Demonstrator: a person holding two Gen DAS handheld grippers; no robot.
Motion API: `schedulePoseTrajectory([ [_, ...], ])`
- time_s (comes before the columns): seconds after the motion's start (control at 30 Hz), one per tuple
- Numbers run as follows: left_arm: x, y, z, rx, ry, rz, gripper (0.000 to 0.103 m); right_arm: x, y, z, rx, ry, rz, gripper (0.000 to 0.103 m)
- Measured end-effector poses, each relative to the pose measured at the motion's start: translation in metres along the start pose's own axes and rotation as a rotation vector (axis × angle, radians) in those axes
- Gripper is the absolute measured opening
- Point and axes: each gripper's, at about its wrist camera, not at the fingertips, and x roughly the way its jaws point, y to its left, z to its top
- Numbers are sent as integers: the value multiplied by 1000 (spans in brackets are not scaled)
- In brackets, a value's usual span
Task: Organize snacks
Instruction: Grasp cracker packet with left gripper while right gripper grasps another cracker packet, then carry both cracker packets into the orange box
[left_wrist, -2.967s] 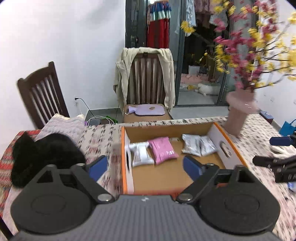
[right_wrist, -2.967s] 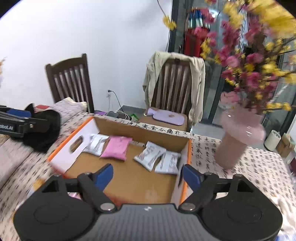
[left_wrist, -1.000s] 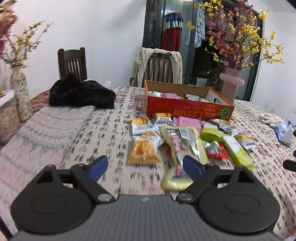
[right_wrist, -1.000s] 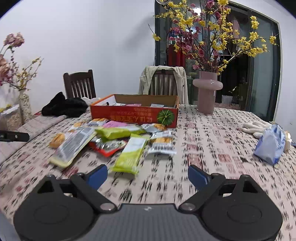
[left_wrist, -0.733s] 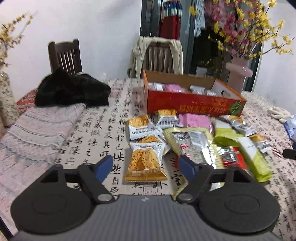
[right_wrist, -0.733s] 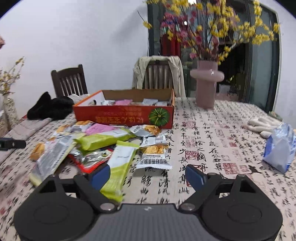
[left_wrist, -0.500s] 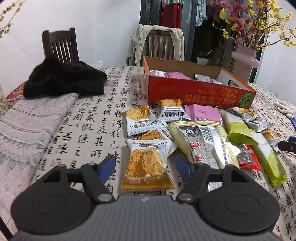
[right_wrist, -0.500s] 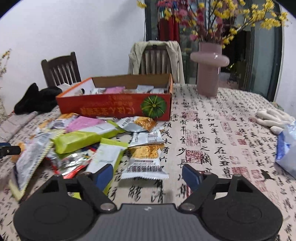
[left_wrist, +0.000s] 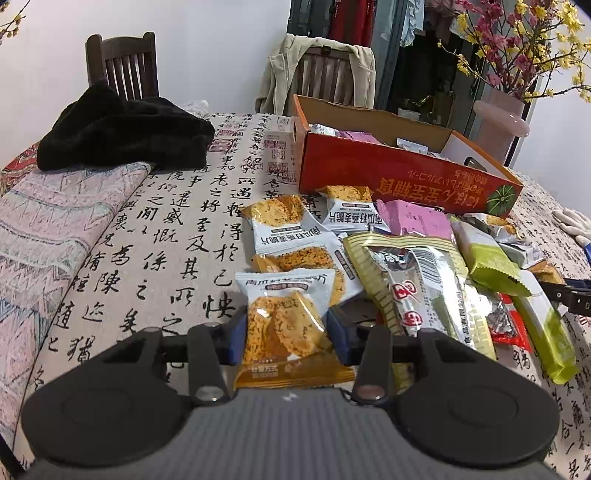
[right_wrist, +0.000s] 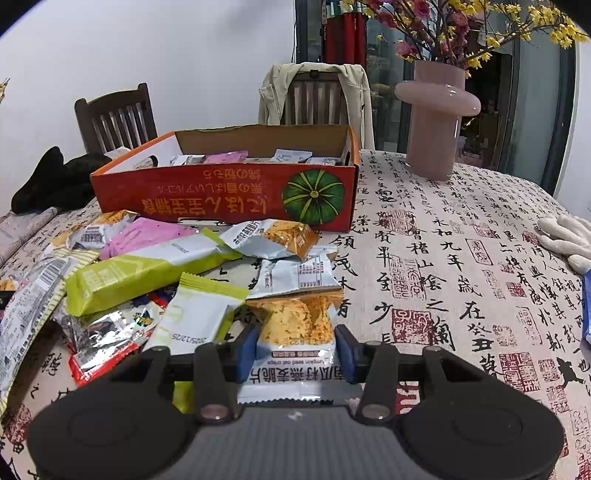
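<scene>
Both grippers have dropped from over the orange cardboard box (right_wrist: 225, 192) to the pile on the counter (right_wrist: 443, 258). Left gripper (left_wrist: 283, 334) jaws are closing on an orange-and-white cracker packet (left_wrist: 286, 325) at lower centre; right gripper (right_wrist: 295, 349) likewise on another white cracker packet (right_wrist: 295, 332). Few packets are boxed; most remain outside.

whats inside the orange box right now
The orange box holds a pink packet and a few silver-white packets along its far side. Its near wall hides the floor and anything lying lower.

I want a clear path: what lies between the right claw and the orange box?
In the right wrist view, between the right claw and orange box lie two crisp packets, overlapping.
</scene>
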Motion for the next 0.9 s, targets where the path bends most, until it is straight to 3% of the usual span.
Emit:
schedulePoseTrajectory([
  [0.17, -17, 1, 3, -18, -37, 14, 44, -6, -1, 2, 9, -9, 6, 42],
  [0.43, -51, -4, 2, -9, -95, -2, 44, -51, -1, -5, 28, -72, -14, 42],
  [0.7, -107, -8, -24, -1, -154, -5, 44, -117, 31, -39, 5, -122, 32, 42],
  [0.9, -141, -21, -43, 28, -207, -70, 44, -153, 39, -64, -4, -130, 58, 42],
])
